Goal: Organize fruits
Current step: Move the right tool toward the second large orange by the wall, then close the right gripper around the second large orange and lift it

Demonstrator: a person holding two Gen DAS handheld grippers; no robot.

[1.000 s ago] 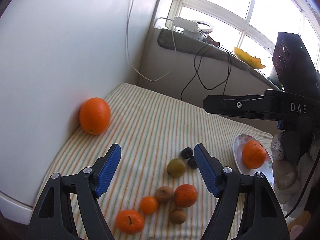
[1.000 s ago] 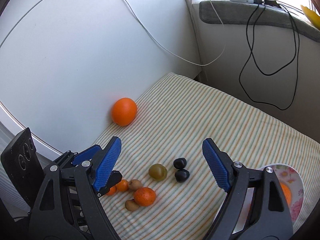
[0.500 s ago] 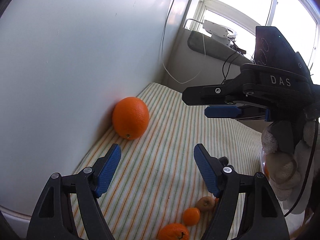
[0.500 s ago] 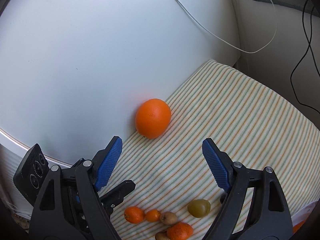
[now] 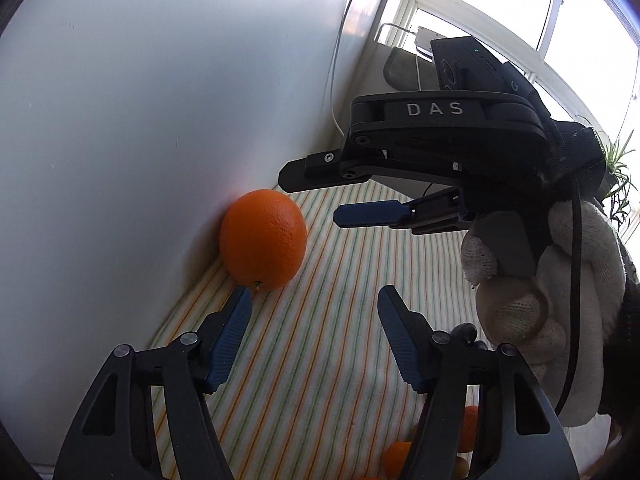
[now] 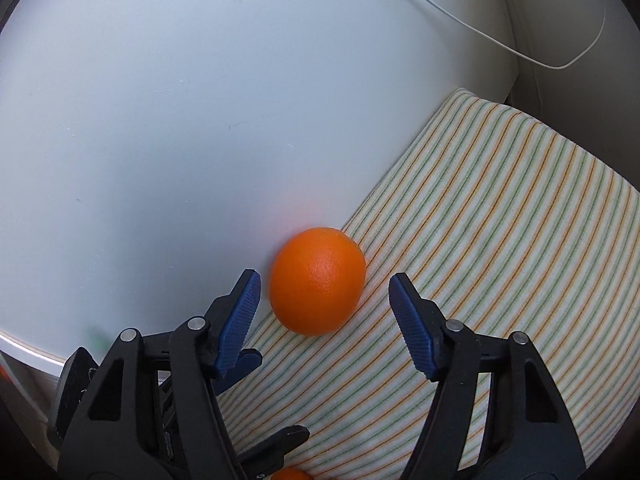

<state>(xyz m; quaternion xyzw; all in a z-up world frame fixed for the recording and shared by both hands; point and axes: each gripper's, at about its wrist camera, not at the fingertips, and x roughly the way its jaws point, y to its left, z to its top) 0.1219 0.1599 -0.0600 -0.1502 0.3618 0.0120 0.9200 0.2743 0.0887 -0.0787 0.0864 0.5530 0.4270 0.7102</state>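
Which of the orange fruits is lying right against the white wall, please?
The large orange; it rests against the white wall, between the open right gripper fingers, unlike the small oranges at the frame's bottom edge.

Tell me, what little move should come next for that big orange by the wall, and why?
Probably ease the right gripper forward, then close. Its jaws are open, the big orange sits just ahead between them, untouched, resting against the white wall.

Bright orange fruit (image 6: pixel 317 282) on cloth (image 6: pixel 500 240) striped cream, green and orange
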